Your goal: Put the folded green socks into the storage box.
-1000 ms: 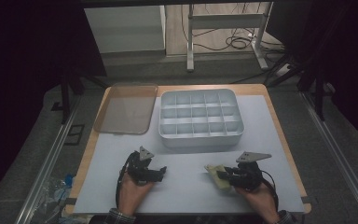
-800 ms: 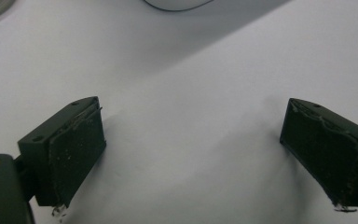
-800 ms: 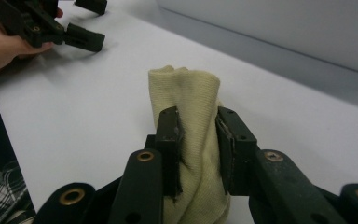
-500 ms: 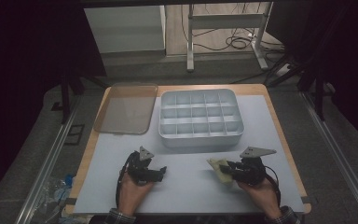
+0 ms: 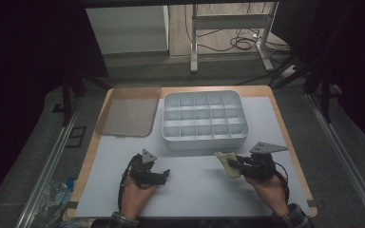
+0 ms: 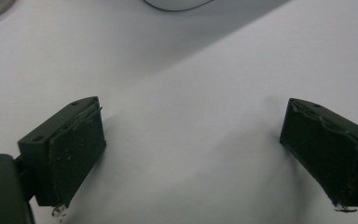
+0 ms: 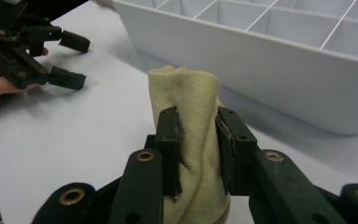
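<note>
I have a pale yellow knitted cloth (image 7: 189, 140) pinched between my right claw's (image 7: 198, 154) two black jaws. In the right gripper view it stands at the centre of the frame, bunched and folded into a soft upright roll, its rounded top rising above the jaws and its lower part hanging down between them. In the high view the cloth (image 5: 227, 163) shows at lower right of centre as a small crumpled pale lump, just off the claw's (image 5: 235, 164) tips.
</note>
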